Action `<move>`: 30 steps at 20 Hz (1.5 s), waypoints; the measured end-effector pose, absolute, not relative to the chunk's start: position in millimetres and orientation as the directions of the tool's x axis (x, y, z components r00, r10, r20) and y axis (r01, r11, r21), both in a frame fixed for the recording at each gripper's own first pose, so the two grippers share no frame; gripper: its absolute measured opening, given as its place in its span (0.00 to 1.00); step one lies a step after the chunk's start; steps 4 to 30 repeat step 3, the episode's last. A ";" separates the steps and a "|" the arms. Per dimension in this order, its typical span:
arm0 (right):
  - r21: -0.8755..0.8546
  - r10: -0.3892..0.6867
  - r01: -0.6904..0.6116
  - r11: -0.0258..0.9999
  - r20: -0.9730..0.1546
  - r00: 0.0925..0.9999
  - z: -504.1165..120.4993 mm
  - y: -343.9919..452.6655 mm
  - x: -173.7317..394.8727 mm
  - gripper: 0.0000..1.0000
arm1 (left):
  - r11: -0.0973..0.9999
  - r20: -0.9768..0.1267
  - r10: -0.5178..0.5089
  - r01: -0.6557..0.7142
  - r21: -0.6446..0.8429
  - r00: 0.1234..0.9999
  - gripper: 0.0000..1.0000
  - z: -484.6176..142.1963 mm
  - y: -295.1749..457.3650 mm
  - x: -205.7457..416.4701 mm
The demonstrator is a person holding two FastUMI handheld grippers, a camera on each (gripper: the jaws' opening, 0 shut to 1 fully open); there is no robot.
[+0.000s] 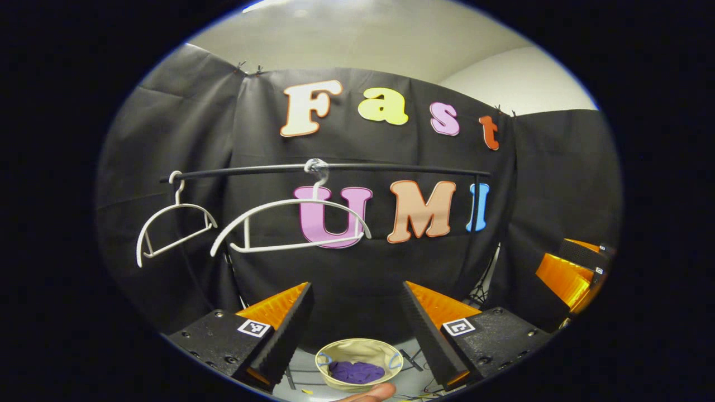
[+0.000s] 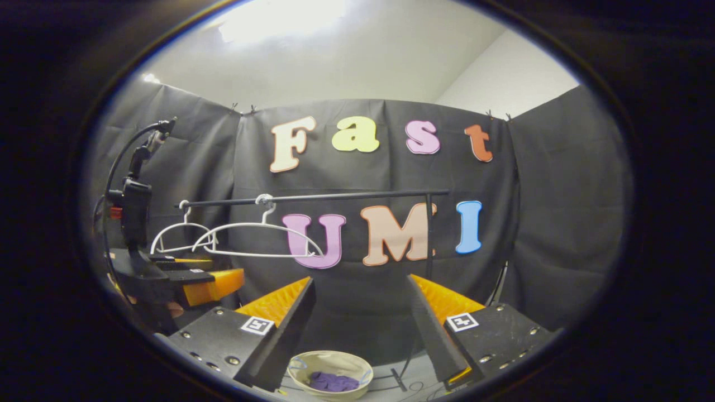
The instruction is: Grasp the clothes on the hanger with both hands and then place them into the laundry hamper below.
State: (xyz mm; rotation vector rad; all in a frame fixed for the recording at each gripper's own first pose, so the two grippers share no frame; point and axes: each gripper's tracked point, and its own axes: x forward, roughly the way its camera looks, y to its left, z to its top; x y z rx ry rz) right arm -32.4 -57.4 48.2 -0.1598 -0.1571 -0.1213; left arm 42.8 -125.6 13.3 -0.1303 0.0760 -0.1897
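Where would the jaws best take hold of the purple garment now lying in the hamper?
On the bunched top of the purple garment, coming straight down through the hamper's open mouth: the cloth sits low inside the rim, so the walls block any sideways approach.

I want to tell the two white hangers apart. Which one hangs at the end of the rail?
The smaller-looking hanger, at the rail's left end; the other hanger hooks on near the middle.

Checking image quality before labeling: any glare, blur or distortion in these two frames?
Left gripper view: fisheye bends the black hanging rail and the white plastic hangers; sharp, evenly lit. Right gripper view: blown-out ceiling glare at top, rim darker and softer; round beige fabric hamper with purple cloth stays readable.
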 end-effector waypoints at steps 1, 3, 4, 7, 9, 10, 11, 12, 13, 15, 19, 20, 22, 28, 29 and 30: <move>-0.147 -0.117 0.142 0.979 0.167 0.979 47.3 -64.2 -36.6 0.94 | 0.973 -0.059 -0.198 0.189 -0.136 0.978 0.96 15.3 -130.3 42.1; -0.128 -0.142 0.163 0.978 0.158 0.977 41.9 -75.8 -42.4 0.94 | 0.972 -0.054 -0.205 0.197 -0.124 0.977 0.99 19.4 -134.3 41.9; -0.128 -0.142 0.163 0.978 0.158 0.977 41.9 -75.8 -42.4 0.94 | 0.972 -0.054 -0.205 0.197 -0.124 0.977 0.99 19.4 -134.3 41.9; -0.128 -0.142 0.163 0.978 0.158 0.977 41.9 -75.8 -42.4 0.94 | 0.972 -0.054 -0.205 0.197 -0.124 0.977 0.99 19.4 -134.3 41.9; -0.128 -0.142 0.163 0.978 0.158 0.977 41.9 -75.8 -42.4 0.94 | 0.972 -0.054 -0.205 0.197 -0.124 0.977 0.99 19.4 -134.3 41.9; -0.128 -0.142 0.163 0.978 0.158 0.977 41.9 -75.8 -42.4 0.94 | 0.972 -0.054 -0.205 0.197 -0.124 0.977 0.99 19.4 -134.3 41.9; -0.128 -0.142 0.163 0.978 0.158 0.977 41.9 -75.8 -42.4 0.94 | 0.972 -0.054 -0.205 0.197 -0.124 0.977 0.99 19.4 -134.3 41.9; -0.128 -0.142 0.163 0.978 0.158 0.977 41.9 -75.8 -42.4 0.94 | 0.972 -0.054 -0.205 0.197 -0.124 0.977 0.99 19.4 -134.3 41.9; -0.128 -0.142 0.163 0.978 0.158 0.977 41.9 -75.8 -42.4 0.94 | 0.972 -0.054 -0.205 0.197 -0.124 0.977 0.99 19.4 -134.3 41.9; -0.128 -0.142 0.163 0.978 0.158 0.977 41.9 -75.8 -42.4 0.94 | 0.972 -0.054 -0.205 0.197 -0.124 0.977 0.99 19.4 -134.3 41.9; -0.128 -0.142 0.163 0.978 0.158 0.977 41.9 -75.8 -42.4 0.94 | 0.972 -0.054 -0.205 0.197 -0.124 0.977 0.99 19.4 -134.3 41.9; -0.128 -0.142 0.163 0.978 0.158 0.977 41.9 -75.8 -42.4 0.94 | 0.972 -0.054 -0.205 0.197 -0.124 0.977 0.99 19.4 -134.3 41.9; -0.128 -0.142 0.163 0.978 0.158 0.977 41.9 -75.8 -42.4 0.94 | 0.972 -0.054 -0.205 0.197 -0.124 0.977 0.99 19.4 -134.3 41.9; -0.128 -0.142 0.163 0.978 0.158 0.977 41.9 -75.8 -42.4 0.94 | 0.972 -0.054 -0.205 0.197 -0.124 0.977 0.99 19.4 -134.3 41.9; -0.128 -0.142 0.163 0.978 0.158 0.977 41.9 -75.8 -42.4 0.94 | 0.972 -0.054 -0.205 0.197 -0.124 0.977 0.99 19.4 -134.3 41.9; -0.128 -0.142 0.163 0.978 0.158 0.977 41.9 -75.8 -42.4 0.94 | 0.972 -0.054 -0.205 0.197 -0.124 0.977 0.99 19.4 -134.3 41.9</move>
